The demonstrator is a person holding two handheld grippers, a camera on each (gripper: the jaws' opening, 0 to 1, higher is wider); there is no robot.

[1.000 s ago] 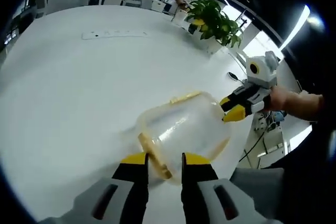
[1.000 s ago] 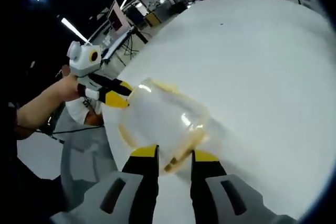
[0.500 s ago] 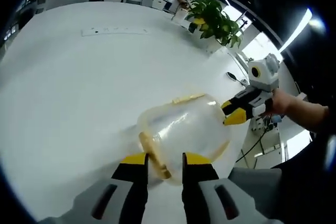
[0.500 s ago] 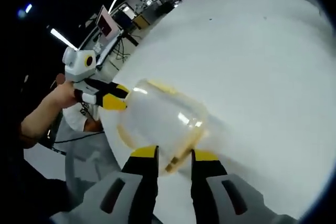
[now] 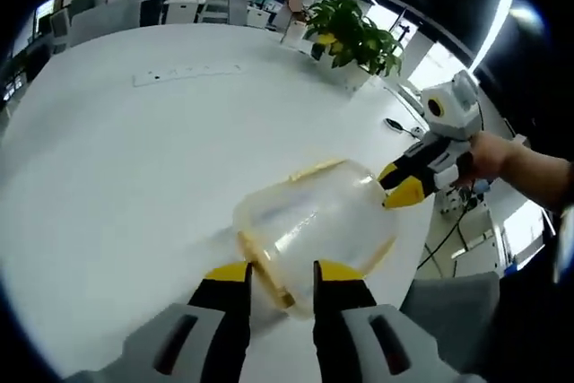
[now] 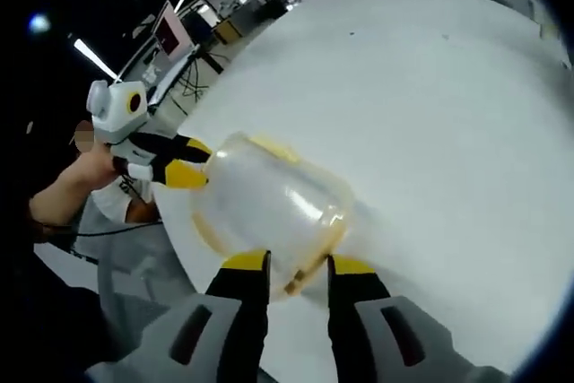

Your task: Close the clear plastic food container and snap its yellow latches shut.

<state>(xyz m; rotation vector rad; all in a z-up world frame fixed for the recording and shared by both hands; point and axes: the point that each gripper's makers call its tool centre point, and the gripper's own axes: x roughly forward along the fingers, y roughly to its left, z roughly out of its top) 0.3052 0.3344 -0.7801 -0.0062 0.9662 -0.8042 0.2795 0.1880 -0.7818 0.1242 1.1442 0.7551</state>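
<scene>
On table, clear container (image 5: 314,221) (yellow-latched)

We see a clear container (image 5: 309,221) with pale yellow latches (image 5: 265,268) at lower centre, on a plain white worktop (image 5: 134,159). Our left claw (image 5: 280,277) and right claw (image 6: 299,268) are grey and black with yellow tips. A green plant (image 5: 354,38) sits upper right.

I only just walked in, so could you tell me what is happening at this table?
A person is working a clear plastic container on the white table with two handheld grippers. The left gripper has its jaws on either side of a yellow latch at the near edge. The right gripper does likewise at the opposite edge.
</scene>
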